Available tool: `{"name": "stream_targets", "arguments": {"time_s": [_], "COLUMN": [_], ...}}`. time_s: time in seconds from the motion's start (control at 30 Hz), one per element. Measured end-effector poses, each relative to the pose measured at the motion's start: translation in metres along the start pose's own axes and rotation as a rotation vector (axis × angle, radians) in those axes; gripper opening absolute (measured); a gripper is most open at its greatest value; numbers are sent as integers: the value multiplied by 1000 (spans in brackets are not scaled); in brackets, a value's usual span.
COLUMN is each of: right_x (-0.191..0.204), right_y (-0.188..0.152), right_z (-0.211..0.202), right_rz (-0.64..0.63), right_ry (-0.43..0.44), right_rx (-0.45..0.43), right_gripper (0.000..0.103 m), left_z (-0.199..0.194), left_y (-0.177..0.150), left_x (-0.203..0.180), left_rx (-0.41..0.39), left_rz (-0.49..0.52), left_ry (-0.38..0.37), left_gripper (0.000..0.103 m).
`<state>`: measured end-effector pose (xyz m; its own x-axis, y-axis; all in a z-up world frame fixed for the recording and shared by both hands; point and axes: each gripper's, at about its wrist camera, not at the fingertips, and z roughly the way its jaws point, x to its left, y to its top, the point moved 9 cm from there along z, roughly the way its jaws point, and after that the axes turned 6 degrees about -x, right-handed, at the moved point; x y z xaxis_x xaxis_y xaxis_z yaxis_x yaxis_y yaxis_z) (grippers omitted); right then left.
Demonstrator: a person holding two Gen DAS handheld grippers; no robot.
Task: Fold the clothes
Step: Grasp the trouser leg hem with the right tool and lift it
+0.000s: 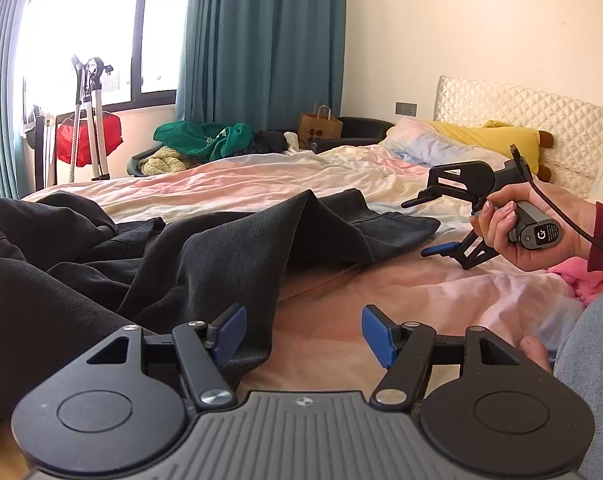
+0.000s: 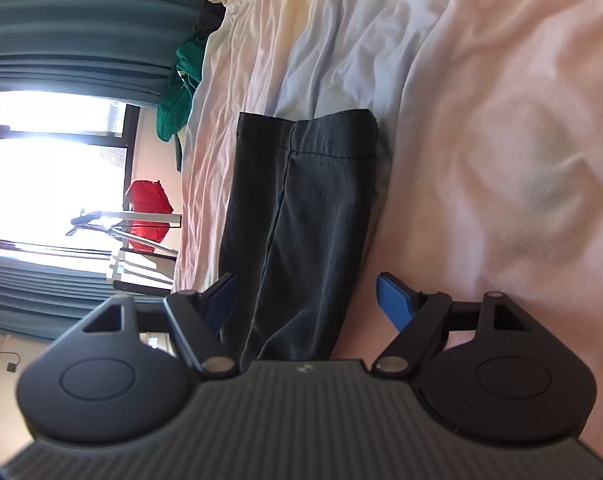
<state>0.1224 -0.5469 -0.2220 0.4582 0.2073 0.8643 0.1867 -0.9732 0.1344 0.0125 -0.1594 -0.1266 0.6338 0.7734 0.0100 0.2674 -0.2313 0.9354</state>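
Trousers (image 1: 205,248), dark and rumpled, lie on the bed (image 1: 381,292), heaped at the near left and running out to the far right, where one leg ends in a hem (image 2: 305,136). In the right wrist view that leg lies flat on the pink sheet with the hem at its far end, seam and stitching plain.

Neither claw holds anything. The left claw (image 1: 303,336) stands wide just above the near edge of the cloth, its left pad over the fabric and its right pad over bare sheet. The right claw (image 2: 305,300) is wide too and turned on its side; it straddles the leg short of the hem, and whether its pads touch the cloth cannot be told. In the left wrist view it sits in the person's right hand (image 1: 513,228) at the right, near the leg's end.

Judging by this, the step is the first grasp before spreading the garment: nothing is yet folded. The next move calls for each claw to close on a single edge, the right near the hem and the left on the bunched part, then pull apart to flatten the legs. The heap at the left could snag.
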Motion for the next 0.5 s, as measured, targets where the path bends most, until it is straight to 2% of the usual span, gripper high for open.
{"name": "stream_targets", "arguments": {"time_s": [0.03, 0.2, 0.23, 0.27, 0.33, 0.37, 0.47, 0.5], "right_x": [1, -1, -3, -5, -3, 3, 22, 30], "right_y": [1, 6, 6, 6, 9, 9, 11, 14], "right_z": [3, 22, 26, 29, 30, 29, 24, 19], "right_rz": [-17, -77, -90, -119, -208, -231, -303, -331], "right_ry": [-6, -47, -67, -102, -157, -159, -160, -151], "right_rx": [-4, 0, 3, -4, -44, -75, -172, -212], "right_gripper": [61, 52, 41, 24, 10, 7, 7, 7], "left_z": [1, 7, 7, 5, 0, -4, -21, -29], "left_y": [-1, 1, 2, 4, 8, 10, 17, 18], "left_x": [1, 13, 16, 19, 26, 30, 47, 56], "left_rx": [1, -1, -11, -21, -39, -47, -66, -72], "left_rz": [0, -64, -82, -100, -144, -171, -275, -338], "left_ry": [1, 4, 9, 16, 33, 42, 69, 90], "left_gripper": [70, 70, 70, 70, 70, 70, 70, 71]}}
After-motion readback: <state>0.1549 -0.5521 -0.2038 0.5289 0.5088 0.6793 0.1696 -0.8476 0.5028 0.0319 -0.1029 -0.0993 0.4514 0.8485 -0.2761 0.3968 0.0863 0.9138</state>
